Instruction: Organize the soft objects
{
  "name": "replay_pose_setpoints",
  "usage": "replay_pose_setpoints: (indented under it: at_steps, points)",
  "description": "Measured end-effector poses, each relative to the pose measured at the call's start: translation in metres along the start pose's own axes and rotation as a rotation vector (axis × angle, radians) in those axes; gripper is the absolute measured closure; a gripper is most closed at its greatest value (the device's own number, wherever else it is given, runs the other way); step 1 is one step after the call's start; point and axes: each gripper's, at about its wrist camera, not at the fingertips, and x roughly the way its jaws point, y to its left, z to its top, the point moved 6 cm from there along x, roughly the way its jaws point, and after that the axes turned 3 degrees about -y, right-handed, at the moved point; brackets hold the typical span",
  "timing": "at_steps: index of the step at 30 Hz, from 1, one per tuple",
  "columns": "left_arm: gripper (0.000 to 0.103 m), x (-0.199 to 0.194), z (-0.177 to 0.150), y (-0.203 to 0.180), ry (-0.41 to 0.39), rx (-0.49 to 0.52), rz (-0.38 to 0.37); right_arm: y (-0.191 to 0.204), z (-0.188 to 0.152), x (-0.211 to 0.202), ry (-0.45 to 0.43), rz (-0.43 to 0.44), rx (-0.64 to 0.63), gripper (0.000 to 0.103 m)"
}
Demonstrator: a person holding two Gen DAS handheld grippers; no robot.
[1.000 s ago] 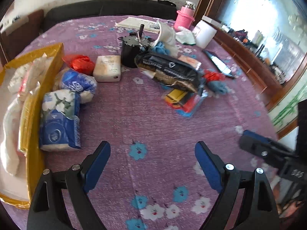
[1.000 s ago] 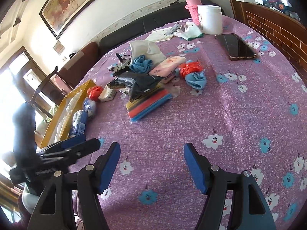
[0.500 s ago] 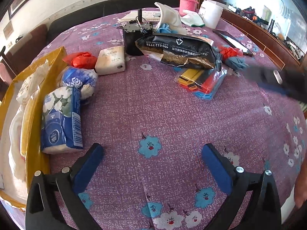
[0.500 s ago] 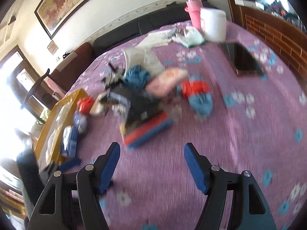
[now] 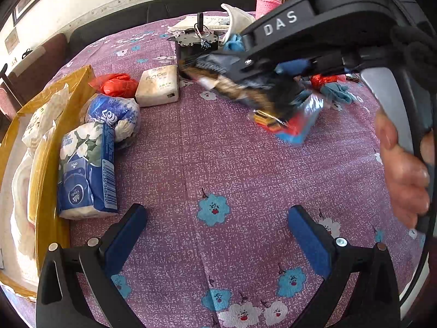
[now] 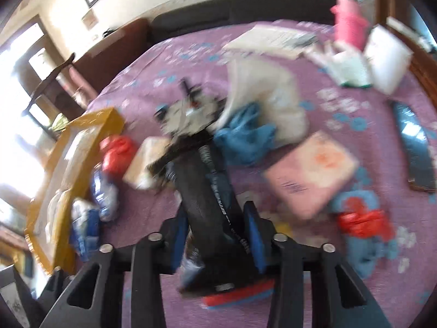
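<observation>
My right gripper [image 6: 217, 235] is shut on a black packet [image 6: 210, 199] near the table's middle; the packet also shows in the left wrist view [image 5: 240, 87], held under the right gripper's black body [image 5: 314, 35]. A stack of coloured cloths [image 5: 289, 123] lies beneath it. My left gripper [image 5: 218, 229] is open and empty over the purple flowered tablecloth [image 5: 207, 158]. Tissue packs [image 5: 84, 169], a blue-white bundle [image 5: 112, 114], a red bag [image 5: 117, 84] and a white "face" pack [image 5: 158, 84] lie by the yellow box [image 5: 43, 191] at left.
A black motor part [image 5: 196, 43], blue cloth [image 6: 243, 136], white bag [image 6: 267, 101], pink pack [image 6: 311, 172], red-and-blue cloth [image 6: 363, 224], phone [image 6: 418, 150], pink bottle [image 6: 347, 19] and white tub [image 6: 387, 54] crowd the far side. The right view is motion-blurred.
My right gripper moved forward to the pile and closed on the black packet. My left gripper stayed open and shifted slightly.
</observation>
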Motion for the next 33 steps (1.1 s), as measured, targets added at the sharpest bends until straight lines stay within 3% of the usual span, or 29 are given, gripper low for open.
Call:
replay_pose_setpoints:
  at_steps: [6, 9, 11, 15, 21, 26, 30, 31, 32, 33]
  points:
    - [0.0, 0.0, 0.0, 0.0, 0.0, -0.001, -0.001, 0.038, -0.03, -0.009, 0.093, 0.256, -0.009, 0.068]
    - [0.0, 0.0, 0.0, 0.0, 0.001, 0.0, 0.001, 0.026, -0.034, -0.027, 0.061, 0.289, 0.05, 0.068]
    - [0.0, 0.001, 0.0, 0.0, 0.001, 0.0, 0.001, 0.012, -0.036, -0.041, 0.021, 0.248, 0.063, 0.066]
    - [0.0, 0.0, 0.0, 0.0, 0.001, 0.0, 0.002, -0.015, -0.048, -0.058, -0.028, 0.167, 0.09, 0.042]
    - [0.0, 0.001, 0.0, 0.001, 0.0, 0.0, 0.0, -0.042, -0.06, -0.051, -0.018, 0.089, 0.18, 0.035]
    - [0.0, 0.0, 0.0, 0.0, -0.001, 0.0, -0.001, -0.034, -0.048, -0.03, -0.028, 0.027, 0.229, 0.025]
    - [0.0, -0.004, -0.001, 0.003, -0.01, -0.015, -0.045, -0.024, -0.041, -0.016, -0.029, -0.058, 0.19, 0.029]
    - [0.0, -0.006, -0.001, 0.004, -0.006, -0.026, -0.064, -0.024, -0.042, -0.016, -0.026, -0.089, 0.172, 0.035]
    - [0.0, -0.008, -0.001, 0.006, 0.002, -0.047, -0.092, -0.025, -0.043, -0.017, -0.018, -0.111, 0.156, 0.051]
    - [0.0, -0.013, 0.001, 0.007, 0.005, -0.076, -0.141, -0.028, -0.045, -0.02, -0.013, -0.116, 0.142, 0.053]
